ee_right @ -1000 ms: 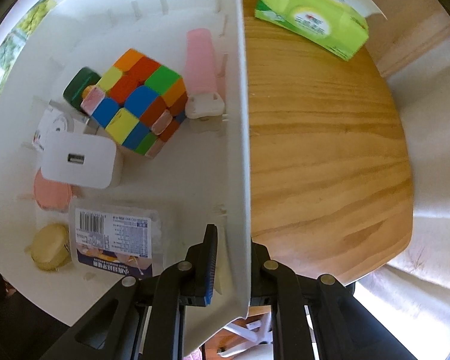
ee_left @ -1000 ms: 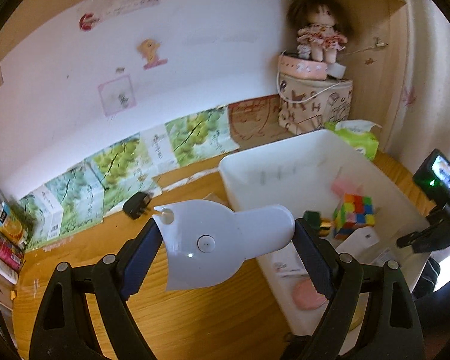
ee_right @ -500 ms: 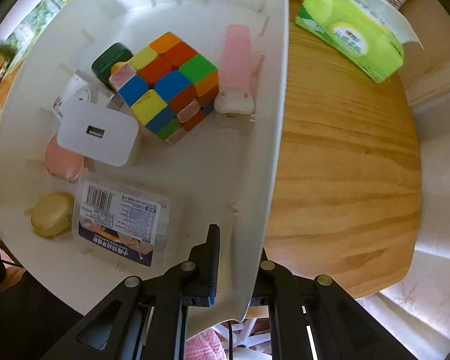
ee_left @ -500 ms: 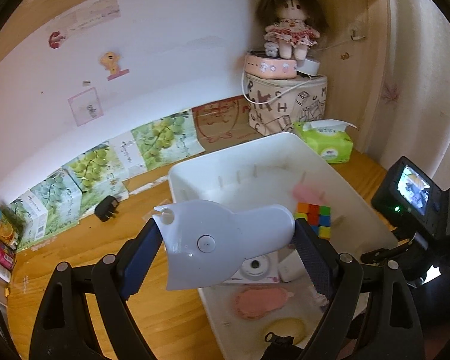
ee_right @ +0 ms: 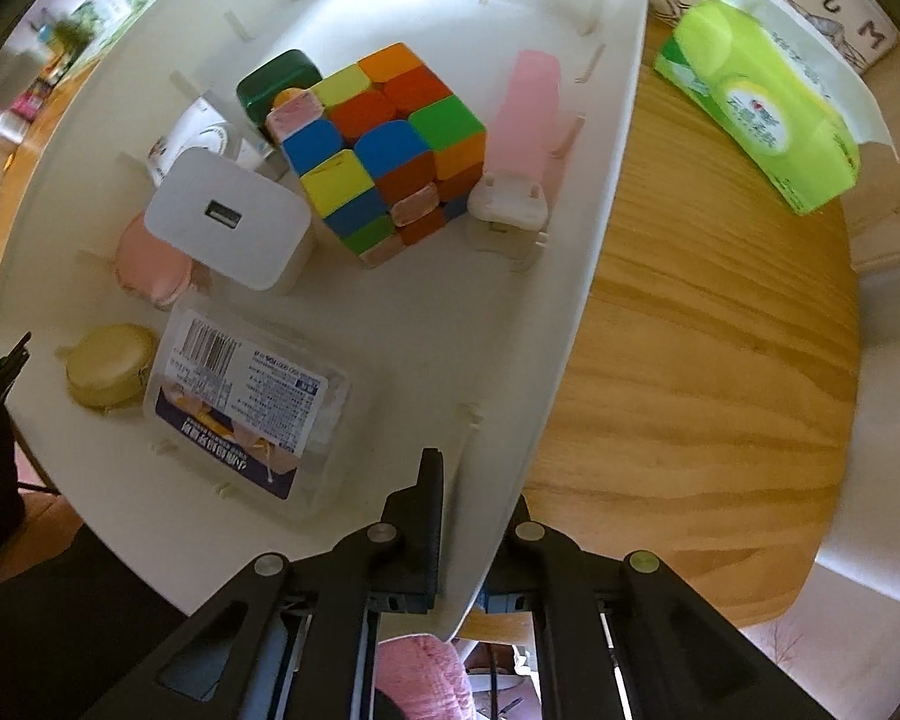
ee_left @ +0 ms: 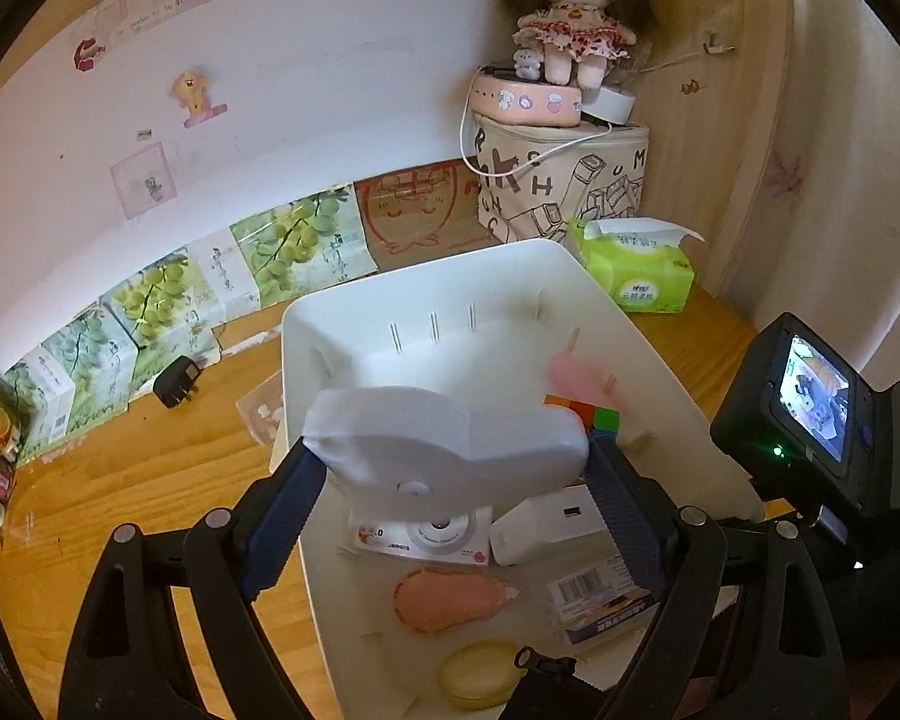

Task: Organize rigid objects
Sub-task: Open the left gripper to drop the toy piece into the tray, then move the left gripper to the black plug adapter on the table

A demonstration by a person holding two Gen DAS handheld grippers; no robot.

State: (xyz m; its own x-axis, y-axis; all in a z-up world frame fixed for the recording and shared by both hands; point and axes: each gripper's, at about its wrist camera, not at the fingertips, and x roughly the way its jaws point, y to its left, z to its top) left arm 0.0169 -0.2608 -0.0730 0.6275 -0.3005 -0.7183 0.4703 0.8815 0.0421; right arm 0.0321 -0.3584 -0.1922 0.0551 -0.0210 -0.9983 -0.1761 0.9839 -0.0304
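Since a second ago the left gripper has swung over so the white gadget it's clamping now hangs right above the white bin, instead of over the wooden desk beside it. Working left to right inside the bin: a yellow round case, a pink pouch, a labelled clear box, a white USB charger, a dark green block, the colourful cube, then a pink clip leaning on the right wall. The right gripper is pinched shut on the bin's near rim, 1 finger inside, 1 outside. A green tissue pack sits on the desk further right.
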